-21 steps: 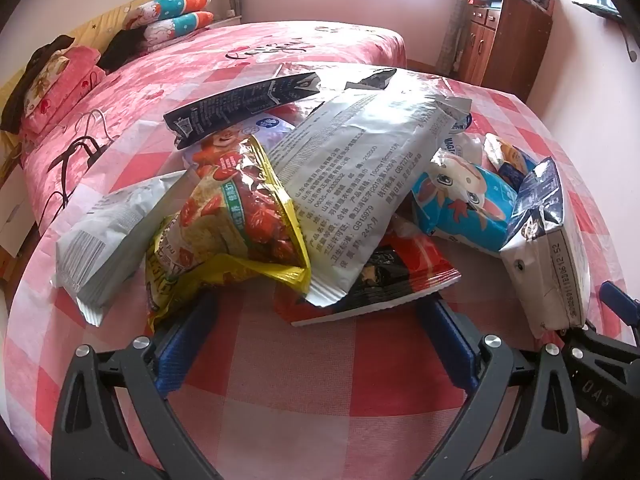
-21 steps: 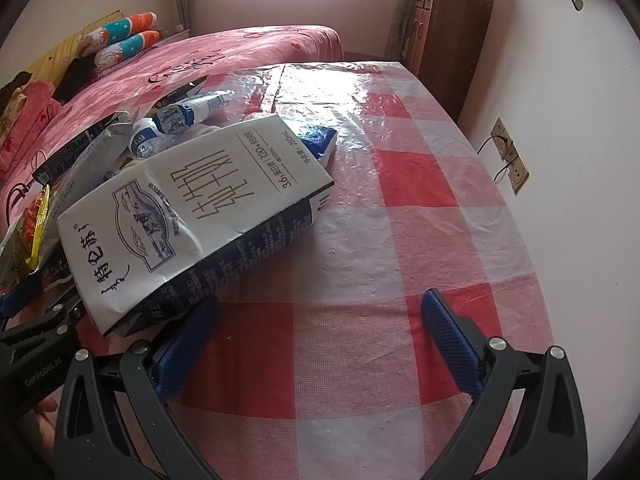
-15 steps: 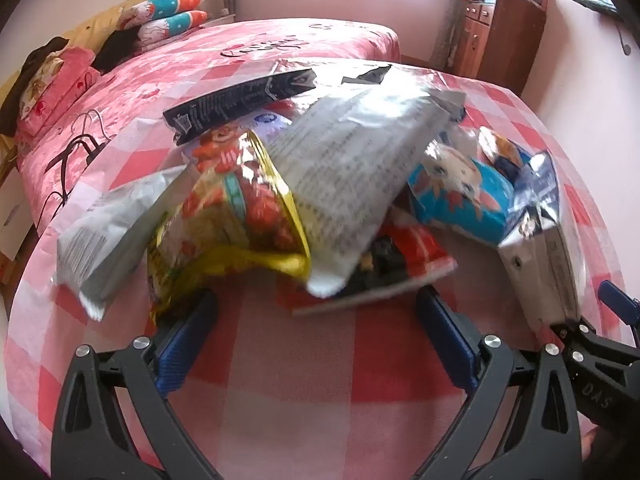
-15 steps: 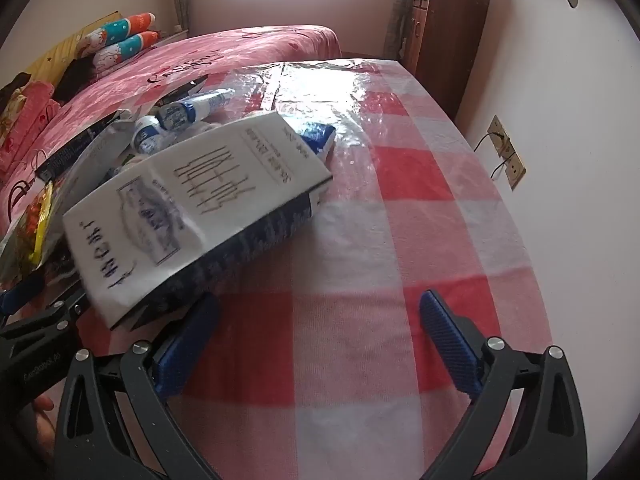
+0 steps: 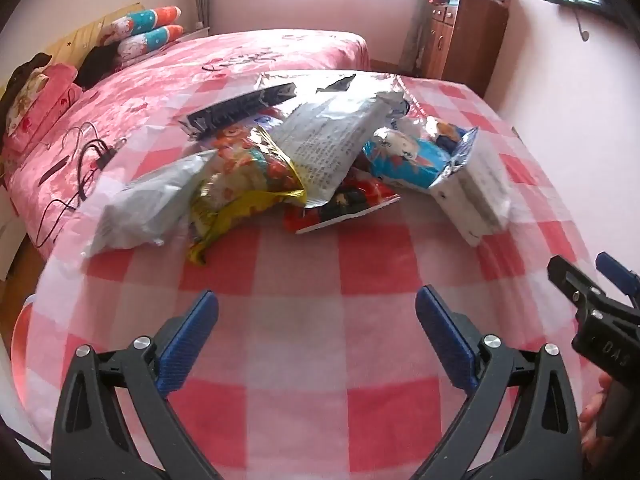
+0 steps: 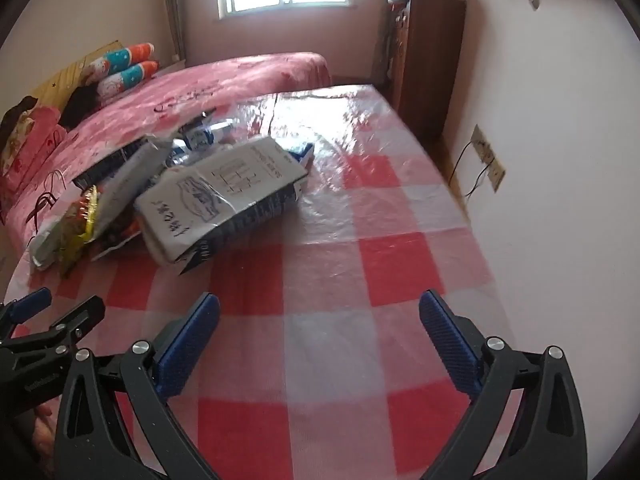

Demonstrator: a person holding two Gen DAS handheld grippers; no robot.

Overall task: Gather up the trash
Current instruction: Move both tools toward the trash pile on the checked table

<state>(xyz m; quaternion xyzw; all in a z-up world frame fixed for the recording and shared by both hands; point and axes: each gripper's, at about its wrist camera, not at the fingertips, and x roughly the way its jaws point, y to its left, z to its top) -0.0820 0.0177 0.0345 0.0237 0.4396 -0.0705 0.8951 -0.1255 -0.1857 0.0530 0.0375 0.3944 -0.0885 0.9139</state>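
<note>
A heap of snack wrappers lies on the red-and-white checked tablecloth (image 5: 320,340): a yellow bag (image 5: 248,184), a large silver bag (image 5: 332,148), a grey bag (image 5: 148,204), a red wrapper (image 5: 344,204), a blue cartoon bag (image 5: 408,160). A crushed white milk carton (image 6: 224,200) lies at the heap's right end, also seen as the carton (image 5: 476,196) in the left wrist view. My left gripper (image 5: 316,336) stands open over bare cloth, short of the heap. My right gripper (image 6: 320,340) is open too, nothing between its blue pads, with the carton ahead to its left.
A bed with a pink cover (image 5: 224,68) runs along the table's left and far side, cables (image 5: 76,168) on it. A wooden cabinet (image 6: 428,52) stands at the back right. The wall with a socket (image 6: 488,156) borders the table's right edge.
Both grippers have pulled back and up from the heap. The wrappers and carton now lie farther off and smaller in view. Nothing was picked up.
</note>
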